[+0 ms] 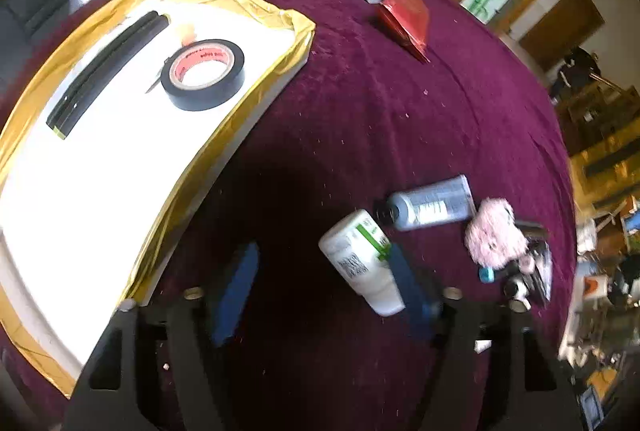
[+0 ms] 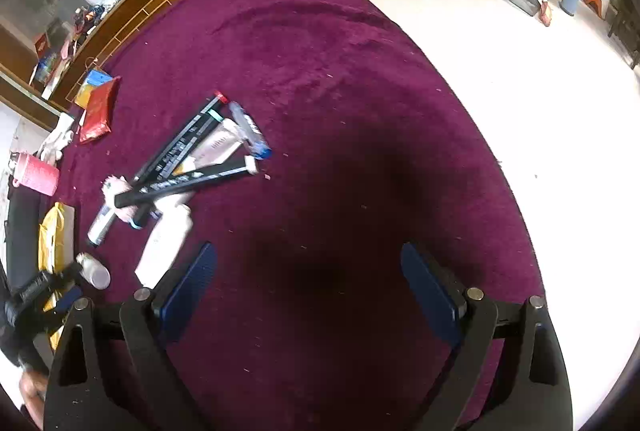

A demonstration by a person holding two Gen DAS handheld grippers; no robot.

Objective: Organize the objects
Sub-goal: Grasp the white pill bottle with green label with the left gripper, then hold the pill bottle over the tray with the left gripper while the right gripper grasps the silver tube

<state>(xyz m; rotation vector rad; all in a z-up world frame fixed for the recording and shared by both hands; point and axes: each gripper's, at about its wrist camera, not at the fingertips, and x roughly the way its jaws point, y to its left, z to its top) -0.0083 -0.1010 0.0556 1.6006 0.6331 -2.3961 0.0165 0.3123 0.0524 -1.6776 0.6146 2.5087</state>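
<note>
Left wrist view: left gripper tipped down over the purple tablecloth, fingers spread, nothing pinched. White bottle lying on its side just off the right-hand finger, partly under it, cap end toward the camera. Grey bottle beside it, then a pink fluffy thing and a small dark clutter further right. Gold-rimmed tray on the left, well apart from the bottles, already holding a roll of black tape and a long black stick. Likely trouble here: a round bottle on its side, off centre between the pads, apt to roll or squirt out sideways on closing; a nudge from that finger likely to push it into the grey bottle. Also a fair carry to the tray, so a loose pinch may drop it on the way.

Right wrist view: right gripper over bare cloth, fingers spread wide, nothing between them. Pile of pens and tubes up and to the left, crossed over one another, well clear of the pads. Red packet further off. Risk: sticks stacked crosswise, so pinching one may drag or flip its neighbours. Table edge close on the right; anything knocked that way could go to the floor. Both grippers heading for the same cluster may also bump each other.
</note>
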